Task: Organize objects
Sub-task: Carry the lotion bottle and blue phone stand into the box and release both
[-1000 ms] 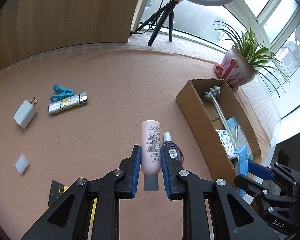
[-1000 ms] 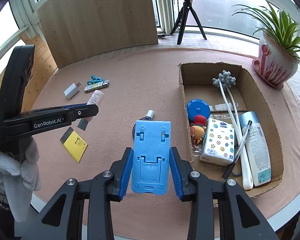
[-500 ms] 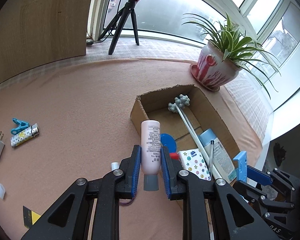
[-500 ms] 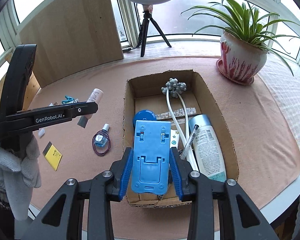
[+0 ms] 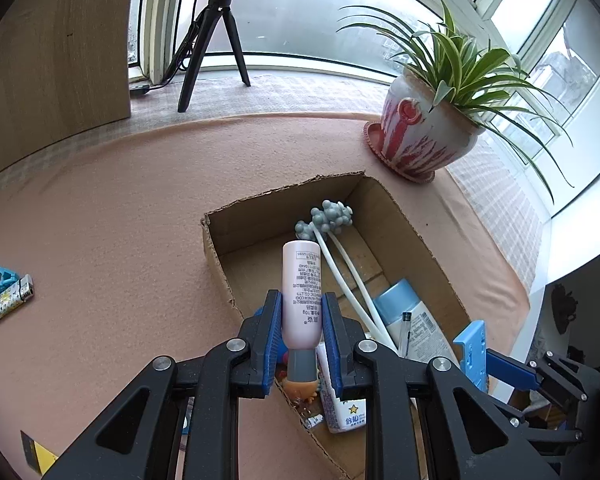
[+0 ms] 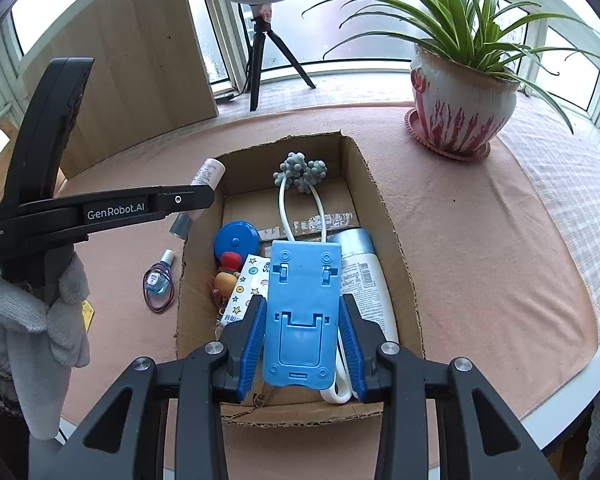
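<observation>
My left gripper (image 5: 301, 312) is shut on a pale pink tube (image 5: 301, 288) with a grey cap, held above the left side of the cardboard box (image 5: 216, 248). In the right wrist view the tube (image 6: 206, 176) hangs over the box's left wall (image 6: 188, 280). My right gripper (image 6: 303, 320) is shut on a blue phone stand (image 6: 302, 312), held over the near part of the box. The stand also shows in the left wrist view (image 5: 474, 350). The box holds a blue-capped bottle (image 6: 364, 276), a white cable with grey ends (image 6: 300, 170), a tissue pack (image 6: 250, 280), a blue round lid (image 6: 236, 238) and a small figure (image 6: 226, 272).
A nail polish bottle with a purple band (image 6: 160, 280), a yellow card (image 5: 40, 454), a lighter (image 5: 10, 300) and a blue clip (image 5: 0, 278) lie on the pink mat left of the box. A potted plant (image 6: 460, 108) stands behind the box on the right. A tripod (image 6: 260, 64) stands by the window.
Both grippers have moved right, from the open mat to over the box, each still holding its object. The nail polish bottle stayed on the mat.
</observation>
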